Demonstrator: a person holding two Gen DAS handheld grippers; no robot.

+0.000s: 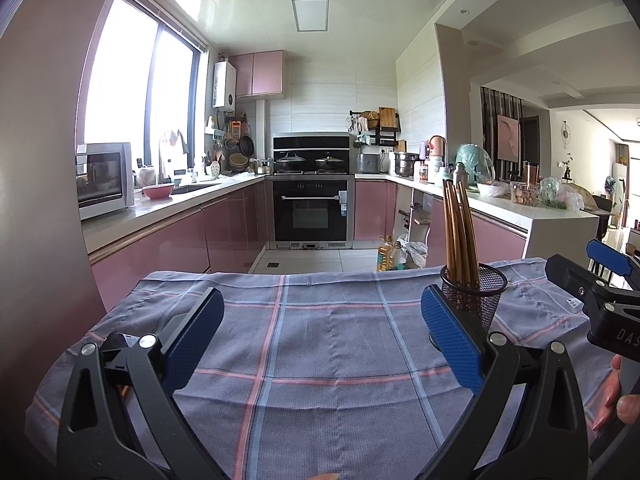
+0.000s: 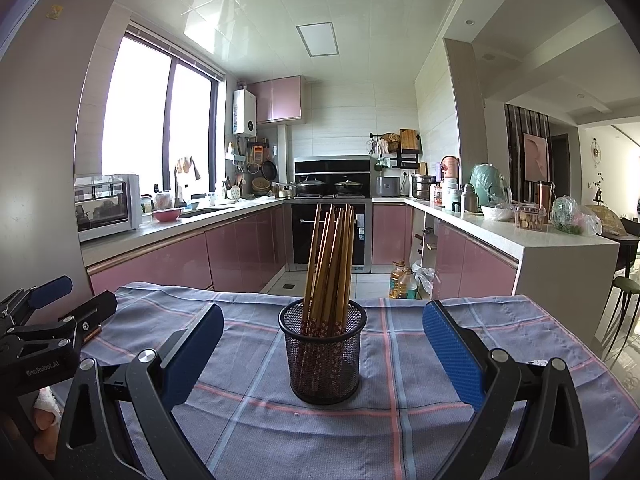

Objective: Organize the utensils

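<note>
A black mesh cup (image 2: 323, 354) stands upright on the checked cloth, centred in the right wrist view. Several brown chopsticks (image 2: 330, 264) lean together inside it. My right gripper (image 2: 323, 328) is open, its blue pads either side of the cup but apart from it, nothing held. In the left wrist view the same cup (image 1: 478, 294) with chopsticks (image 1: 460, 232) sits just behind my right-hand pad. My left gripper (image 1: 322, 316) is open over bare cloth. The right gripper (image 1: 600, 280) shows at the right edge of the left wrist view; the left gripper (image 2: 52, 308) shows at the left edge of the right wrist view.
The table is covered by a grey-blue cloth (image 2: 400, 420) with pink and blue lines. Its far edge (image 1: 320, 274) drops to the kitchen floor. Pink cabinets, an oven (image 1: 312, 208) and counters lie beyond. A person's hand (image 1: 624, 400) holds the right gripper's handle.
</note>
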